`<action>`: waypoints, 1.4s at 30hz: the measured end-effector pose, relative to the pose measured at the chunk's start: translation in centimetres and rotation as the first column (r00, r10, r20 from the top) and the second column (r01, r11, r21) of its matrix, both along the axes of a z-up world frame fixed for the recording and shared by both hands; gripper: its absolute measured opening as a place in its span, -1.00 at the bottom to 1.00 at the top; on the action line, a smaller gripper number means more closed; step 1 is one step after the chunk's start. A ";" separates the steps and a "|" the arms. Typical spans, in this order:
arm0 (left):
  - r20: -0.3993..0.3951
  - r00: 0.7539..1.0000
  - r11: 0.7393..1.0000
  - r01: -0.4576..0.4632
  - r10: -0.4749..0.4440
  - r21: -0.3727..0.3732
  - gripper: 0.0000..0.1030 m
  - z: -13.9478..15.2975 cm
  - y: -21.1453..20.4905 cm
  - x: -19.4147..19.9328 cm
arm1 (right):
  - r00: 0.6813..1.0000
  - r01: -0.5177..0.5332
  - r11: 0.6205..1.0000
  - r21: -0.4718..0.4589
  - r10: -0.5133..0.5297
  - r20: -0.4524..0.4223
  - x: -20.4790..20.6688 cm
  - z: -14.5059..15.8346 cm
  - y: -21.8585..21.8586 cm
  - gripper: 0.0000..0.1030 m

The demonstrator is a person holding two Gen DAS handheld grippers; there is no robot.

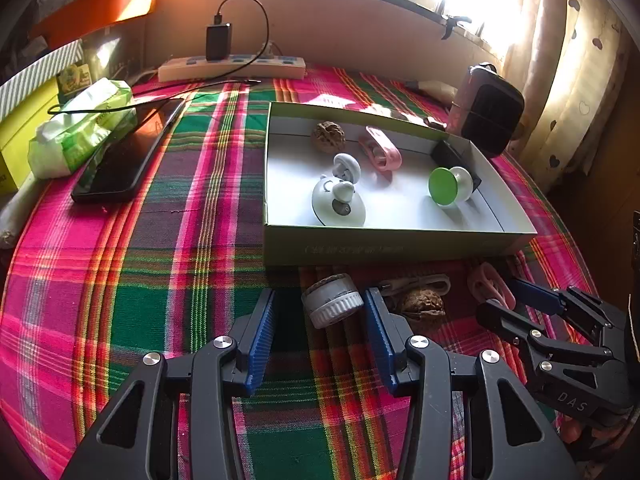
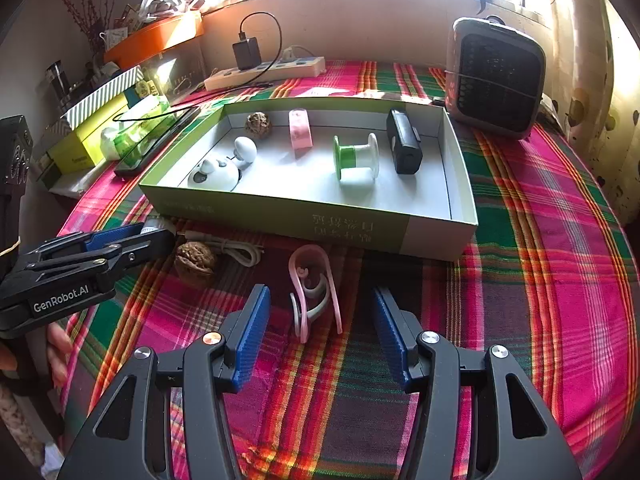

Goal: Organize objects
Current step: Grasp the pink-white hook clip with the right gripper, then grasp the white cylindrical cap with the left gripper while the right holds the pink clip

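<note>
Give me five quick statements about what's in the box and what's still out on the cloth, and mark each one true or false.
1. A walnut lies inside the box. True.
2. The green and white spool sits on the cloth outside the box. False: it is in the box, beside the black device.
3. Both grippers are shut on objects. False: the left gripper and the right gripper are open and hold nothing.
4. A pink clip lies on the cloth between the right gripper's fingers. True.
5. A second walnut and a white cable lie outside the box, in front of it. True.
</note>
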State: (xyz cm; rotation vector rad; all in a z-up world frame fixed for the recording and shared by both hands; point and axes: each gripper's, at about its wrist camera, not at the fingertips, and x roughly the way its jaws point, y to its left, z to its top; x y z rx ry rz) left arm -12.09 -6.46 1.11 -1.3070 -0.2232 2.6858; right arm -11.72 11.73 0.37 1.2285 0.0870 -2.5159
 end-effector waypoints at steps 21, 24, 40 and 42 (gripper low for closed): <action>-0.015 1.000 0.999 -0.018 0.017 -0.040 -0.34 -0.1 0.2 -0.1 | 1.000 0.000 0.999 0.054 0.001 -0.017 -0.5 -0.2 0.0 -0.15; -0.017 1.000 0.999 -0.026 0.025 -0.046 -0.43 -0.1 0.1 -0.1 | 1.000 0.008 0.999 0.047 -0.007 -0.018 -0.5 -0.2 0.2 -0.33; -0.028 0.999 0.998 -0.025 0.023 -0.060 -0.44 -0.1 0.3 0.0 | 1.000 0.008 0.999 0.044 -0.007 -0.018 -0.6 -0.2 0.3 -0.50; -0.027 0.999 0.998 -0.025 0.024 -0.059 -0.44 -0.1 0.3 0.0 | 1.000 0.008 0.999 0.044 -0.007 -0.018 -0.6 -0.2 0.3 -0.49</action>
